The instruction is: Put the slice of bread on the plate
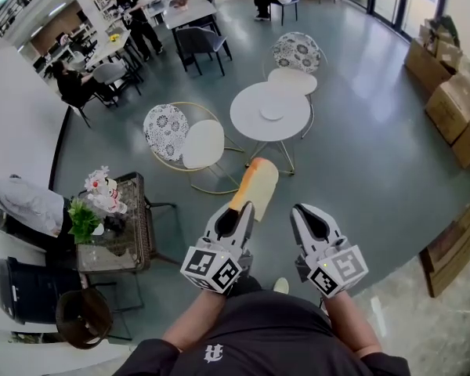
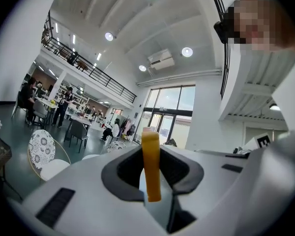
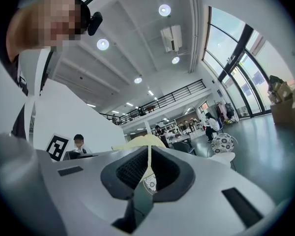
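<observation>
Left claw [image 1: 247, 208] clamped on bread slice [image 1: 255, 180] held upright over the floor, right claw [image 1: 300, 210] closed and empty just beside, plate [image 1: 272, 113] on round white counter [image 1: 249, 122] ahead, patterned chairs [image 1: 166, 130] flanking, cardboard boxes [image 1: 453, 100] at right.

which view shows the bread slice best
Head view: the bread slice shows its broad face, held in the left tool. Left gripper view: only its orange edge. Right gripper view: at most a pale sliver.

No readable text or labels
</observation>
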